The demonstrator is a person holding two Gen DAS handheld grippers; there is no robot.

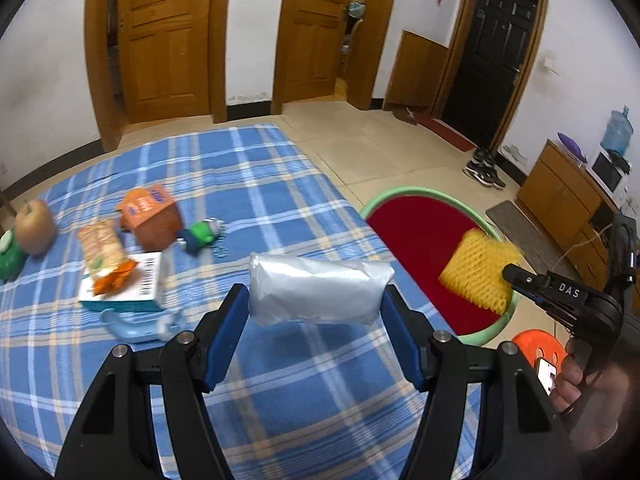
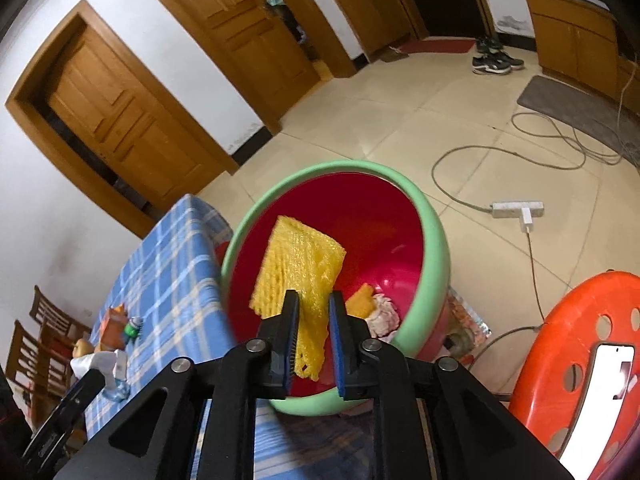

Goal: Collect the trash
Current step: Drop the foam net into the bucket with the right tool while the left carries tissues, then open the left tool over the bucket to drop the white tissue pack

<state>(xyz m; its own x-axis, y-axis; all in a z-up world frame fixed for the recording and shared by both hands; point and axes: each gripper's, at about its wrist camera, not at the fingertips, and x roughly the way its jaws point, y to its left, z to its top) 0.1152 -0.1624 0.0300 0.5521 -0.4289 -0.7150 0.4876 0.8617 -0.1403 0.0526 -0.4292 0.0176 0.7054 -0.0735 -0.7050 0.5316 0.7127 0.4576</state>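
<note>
Two pieces of trash are in play at once. The right tool hangs over the mouth of the green-rimmed red bin, which stands on the floor just off the right edge of the table with its blue checked cloth. The yellow foam net dangles between its blue pads, and there is a sliver of daylight on the right side: the pads look slack, so I read this as the net being let go, not pinched. The net already sits inside the rim line, above some crumpled scraps at the bottom of the bin.

The left tool is over the near part of the table, clenched on a silver foil packet gripped end to end, clear of the cloth.

So the step in hand is the drop of the net. Next, I judge, the right tool needs to spread wider and pull back so the net falls free, then the left one must carry the packet rightward over the rim before releasing.

Left behind on the far left of the table: a snack wrapper on a white box, an orange carton.
</note>
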